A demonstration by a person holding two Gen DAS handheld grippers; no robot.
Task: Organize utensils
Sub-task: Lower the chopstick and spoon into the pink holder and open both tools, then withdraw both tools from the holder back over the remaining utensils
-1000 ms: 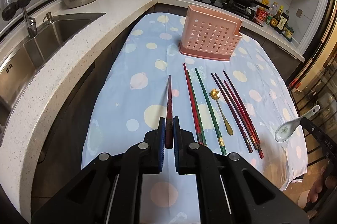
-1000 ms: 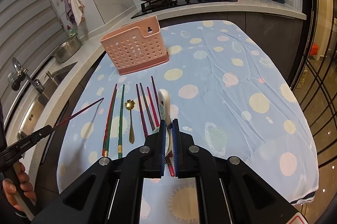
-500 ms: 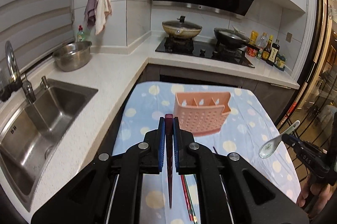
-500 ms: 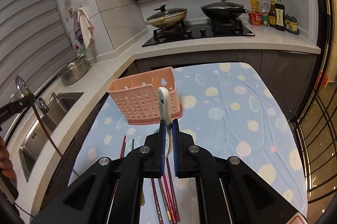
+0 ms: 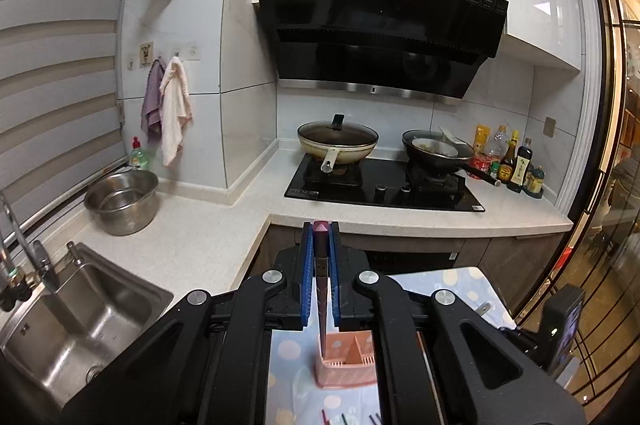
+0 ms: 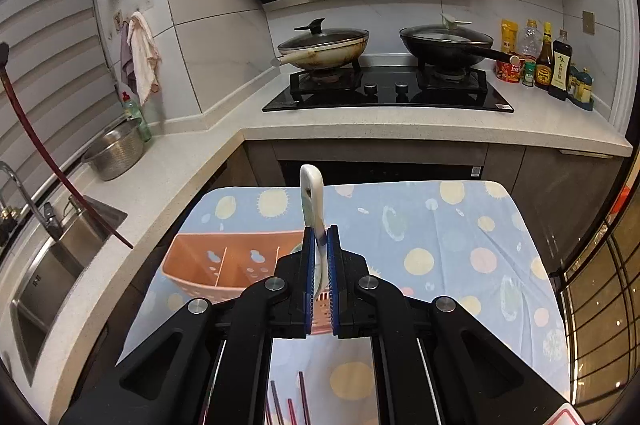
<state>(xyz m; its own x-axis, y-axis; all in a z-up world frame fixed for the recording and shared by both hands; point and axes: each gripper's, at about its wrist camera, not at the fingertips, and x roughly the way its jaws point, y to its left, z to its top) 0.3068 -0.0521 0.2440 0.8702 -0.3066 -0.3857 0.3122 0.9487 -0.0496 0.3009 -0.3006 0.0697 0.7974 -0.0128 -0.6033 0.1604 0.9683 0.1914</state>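
A: Which way does the chopstick (image 5: pixel 321 289) run?
B: Steeply downward. Its blunt maroon end sits up between the blue pads of the left tool (image 5: pixel 320 241), which is clamped narrow on it, and its thin tip hangs over the pink basket (image 5: pixel 347 365).

A: And the spoon (image 6: pixel 313 203)?
B: The right tool (image 6: pixel 320 237) is pinched tight on the glossy white ceramic spoon; its looped handle points up and away, and its bowl sits low behind the pads, over the basket's right end.

A: What lies around?
B: The perforated plastic basket stands with its dividers on the table (image 6: pixel 440 225), under a blue cloth with pale dots. More chopsticks (image 6: pixel 288 401) lie nearer the camera. Behind are a speckled counter, a steel sink (image 5: pixel 76 321) and two lidded pans.
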